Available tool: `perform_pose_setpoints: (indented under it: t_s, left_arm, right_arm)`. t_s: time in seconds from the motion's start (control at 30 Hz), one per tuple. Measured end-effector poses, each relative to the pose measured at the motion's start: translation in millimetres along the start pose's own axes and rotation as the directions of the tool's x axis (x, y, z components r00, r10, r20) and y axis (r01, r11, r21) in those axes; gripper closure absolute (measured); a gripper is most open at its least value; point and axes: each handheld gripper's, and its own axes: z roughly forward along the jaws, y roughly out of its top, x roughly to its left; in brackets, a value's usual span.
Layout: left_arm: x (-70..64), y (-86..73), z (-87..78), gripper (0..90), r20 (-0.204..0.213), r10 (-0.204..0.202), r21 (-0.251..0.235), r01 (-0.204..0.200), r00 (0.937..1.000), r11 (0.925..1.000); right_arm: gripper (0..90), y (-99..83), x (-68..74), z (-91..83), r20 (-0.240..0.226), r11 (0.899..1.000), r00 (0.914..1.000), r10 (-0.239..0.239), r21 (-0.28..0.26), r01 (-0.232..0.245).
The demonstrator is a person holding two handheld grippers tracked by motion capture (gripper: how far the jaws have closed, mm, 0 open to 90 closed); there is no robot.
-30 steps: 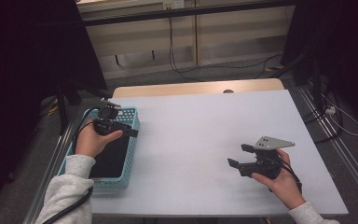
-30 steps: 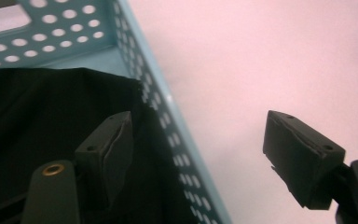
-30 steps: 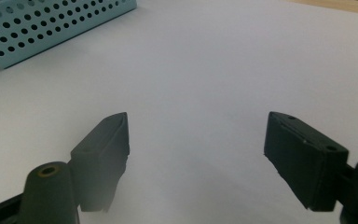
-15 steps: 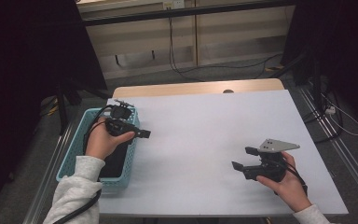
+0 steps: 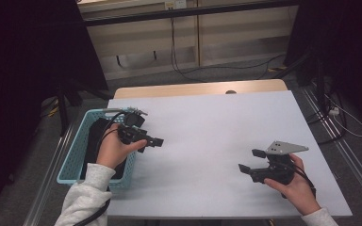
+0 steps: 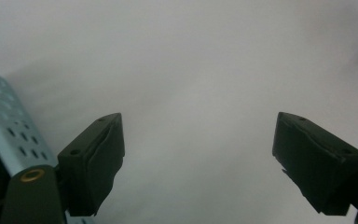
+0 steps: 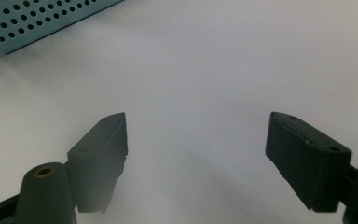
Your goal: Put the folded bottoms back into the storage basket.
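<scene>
The blue basket (image 5: 73, 162), with something dark inside, sits just behind the left gripper (image 5: 153, 141), whose fingers gape empty over bare worktop (image 5: 207, 127). That gripper has swung out from over the basket. Right gripper (image 5: 250, 160) waits wide open, well apart; next likely a reach back in.

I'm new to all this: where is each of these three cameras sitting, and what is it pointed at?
High view: above the person's side, facing forward and down on the white table; shows both forearms, the left hand-held gripper beside the blue basket, and the right hand-held gripper.
Left gripper view: rides that gripper, looks past its open jaws at the tabletop; basket wall at left.
Right gripper view: likewise, jaws open, basket at upper left.
Shared: all three show the basket and the table.
</scene>
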Motion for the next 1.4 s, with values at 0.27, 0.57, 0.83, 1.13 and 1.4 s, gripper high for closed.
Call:
perform_pose_setpoints:
  t_s: [0.27, 0.57, 0.83, 1.13, 1.4]
  left_arm:
    - [-10.4, -7.3, 6.5, 15.6, 0.022, 0.029, -0.012, -0.029, 0.9993, 0.9995]
    - [-25.1, -18.0, 9.5, 15.0, 0.054, 0.049, -0.040, -0.047, 0.9973, 0.9981]
    - [-31.7, -30.8, 16.6, 15.0, 0.082, 0.049, -0.040, -0.046, 0.9954, 0.9982]
    - [-35.8, -44.4, 27.0, 14.4, 0.104, 0.056, -0.037, -0.052, 0.9930, 0.9979]
    - [-38.3, -53.8, 32.3, 13.8, 0.121, 0.053, -0.062, -0.046, 0.9912, 0.9970]
  right_arm:
    - [20.3, -4.1, 1.5, -1.7, -0.006, 1.000, 0.9999, -0.013, 0.017, 0.013]
    - [20.1, -6.3, -0.9, -7.3, -0.009, 1.000, 0.9999, -0.009, 0.013, 0.009]
    - [19.8, -9.5, -0.5, -11.4, -0.013, 1.000, 0.9999, -0.007, 0.016, 0.007]
    - [19.4, -13.7, -0.4, -12.9, -0.012, 1.000, 0.9999, -0.011, 0.026, 0.011]
    - [19.2, -16.6, -1.4, -14.1, -0.008, 1.000, 0.9999, -0.008, 0.030, 0.008]
